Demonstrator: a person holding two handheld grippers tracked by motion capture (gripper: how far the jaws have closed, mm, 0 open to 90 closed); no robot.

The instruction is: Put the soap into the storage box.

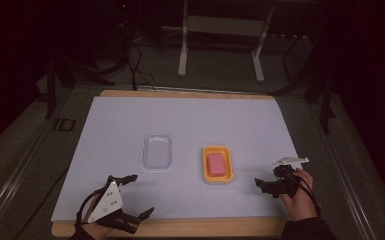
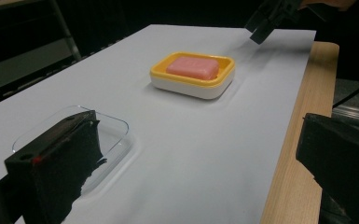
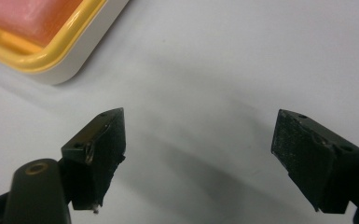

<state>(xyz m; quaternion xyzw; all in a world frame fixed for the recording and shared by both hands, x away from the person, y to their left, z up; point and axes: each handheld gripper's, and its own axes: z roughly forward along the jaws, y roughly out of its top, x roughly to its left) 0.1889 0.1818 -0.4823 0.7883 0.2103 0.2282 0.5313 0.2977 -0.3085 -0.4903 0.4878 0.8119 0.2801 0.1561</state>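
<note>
Soap [image 1: 215, 163] — pink bar lying in yellow dish [image 1: 206, 170], mid-bench, clear lid [image 1: 157, 150] just left of it | right gripper [image 1: 271, 183] near dish, jaws apart, empty | left gripper [image 1: 134, 195] jaws apart, empty | step, likely: approach — next needs closing in on dish or lid.

At the left of the high view, dark letters reading roughly "ID" stand on the grey floor [image 1: 40, 131] beside the table; nothing else is legible.

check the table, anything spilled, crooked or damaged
Nothing stands out. The pink soap lies squarely in its yellow dish, the clear lid rests flat beside it, and both grippers are open with nothing between them.
</note>
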